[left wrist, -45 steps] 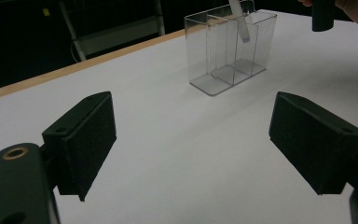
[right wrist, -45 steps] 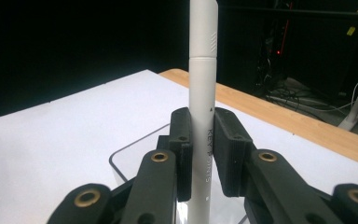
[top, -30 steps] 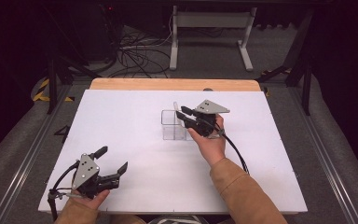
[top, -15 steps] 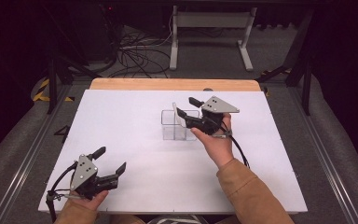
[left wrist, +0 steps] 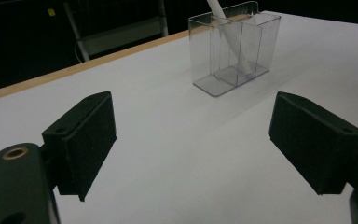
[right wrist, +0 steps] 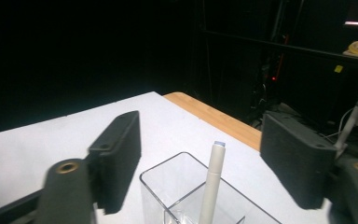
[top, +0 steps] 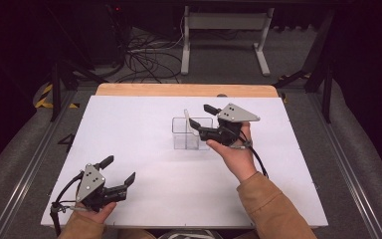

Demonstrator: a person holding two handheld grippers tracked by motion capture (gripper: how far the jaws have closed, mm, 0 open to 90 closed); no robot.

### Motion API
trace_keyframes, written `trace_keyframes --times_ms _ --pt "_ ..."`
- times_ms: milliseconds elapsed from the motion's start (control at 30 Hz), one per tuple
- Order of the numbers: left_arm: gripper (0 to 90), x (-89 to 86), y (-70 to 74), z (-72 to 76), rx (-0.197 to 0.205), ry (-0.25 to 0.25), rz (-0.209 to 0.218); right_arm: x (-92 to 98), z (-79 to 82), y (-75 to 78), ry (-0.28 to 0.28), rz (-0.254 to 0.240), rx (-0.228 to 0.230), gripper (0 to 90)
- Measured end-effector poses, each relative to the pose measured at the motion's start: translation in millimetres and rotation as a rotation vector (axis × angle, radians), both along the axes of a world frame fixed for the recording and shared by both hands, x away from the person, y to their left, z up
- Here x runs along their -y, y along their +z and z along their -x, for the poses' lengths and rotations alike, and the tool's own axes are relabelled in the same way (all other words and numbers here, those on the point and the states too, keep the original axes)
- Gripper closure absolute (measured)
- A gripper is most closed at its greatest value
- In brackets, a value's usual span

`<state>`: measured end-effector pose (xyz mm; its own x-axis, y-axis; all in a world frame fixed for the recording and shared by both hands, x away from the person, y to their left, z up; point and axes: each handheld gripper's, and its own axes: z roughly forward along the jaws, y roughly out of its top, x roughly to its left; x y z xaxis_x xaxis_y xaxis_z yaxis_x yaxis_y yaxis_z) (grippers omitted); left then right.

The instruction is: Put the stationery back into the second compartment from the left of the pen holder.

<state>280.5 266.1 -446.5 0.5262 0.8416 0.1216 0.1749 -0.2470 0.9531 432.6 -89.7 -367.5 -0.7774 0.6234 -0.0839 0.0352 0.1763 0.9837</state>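
Right gripper (top: 200,115) held above the table, just beside and over the clear plastic holder (top: 191,134), jaws just opened and standing apart, nothing pressed between them. Seen along those jaws in the right gripper view, right gripper (right wrist: 200,158) straddling a pale, slim pen (right wrist: 212,184) without touching it; pen standing nearly upright inside the holder (right wrist: 168,186), its capped tip poking above the rim. In the high view, pen (top: 189,124) leaning slightly within the left compartment of the two-part holder, near the middle of the white table (top: 144,124). Grey three-cornered plate on top of the right gripper, cable trailing back along a tan sleeve (top: 268,209). Left gripper (top: 119,170) held low at the near left corner of the table, well apart from the holder, jaws wide apart and empty. From the left gripper view, left gripper (left wrist: 191,140) framing bare white tabletop, with the holder (left wrist: 233,46) and the slanted pen (left wrist: 233,42) farther off. Wooden edge strip (top: 186,90) along the far side of the table. Beyond it, dark floor with a tangle of cables (top: 144,55) and a light metal stand (top: 224,30). No brand, label or legible writing on the pen, holder or grippers.
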Motion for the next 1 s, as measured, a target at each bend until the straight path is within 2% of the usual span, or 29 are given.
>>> trace_keyframes --times_ms 200,267,533,600,700,867,1000 --pt "15.4 0.0 0.1 0.1 0.0 0.0 -0.002 1.0 4.2 1.0 0.034 0.02 0.008 18.6" --pt "15.4 -0.2 0.0 0.1 -0.001 0.0 -0.001 3.2 5.1 0.8 0.049 0.054 -0.009 17.0" --pt "15.4 -0.8 0.5 0.8 -0.004 0.004 0.003 18.9 18.8 2.9 0.103 0.086 -0.045 15.0" --pt "14.9 -0.6 1.0 0.9 -0.006 0.005 0.001 23.8 22.4 2.5 0.122 0.078 -0.054 15.1" --pt "14.4 -0.6 1.6 1.5 -0.007 0.006 -0.003 32.3 28.3 1.2 0.115 0.067 -0.056 14.4" --pt "13.9 -0.3 2.6 2.6 0.0 0.006 -0.005 46.4 37.2 -2.6 0.115 0.041 -0.074 10.3" --pt "13.8 -0.2 3.1 3.2 0.003 0.009 -0.001 58.4 45.1 -7.1 0.133 0.04 -0.083 4.3"
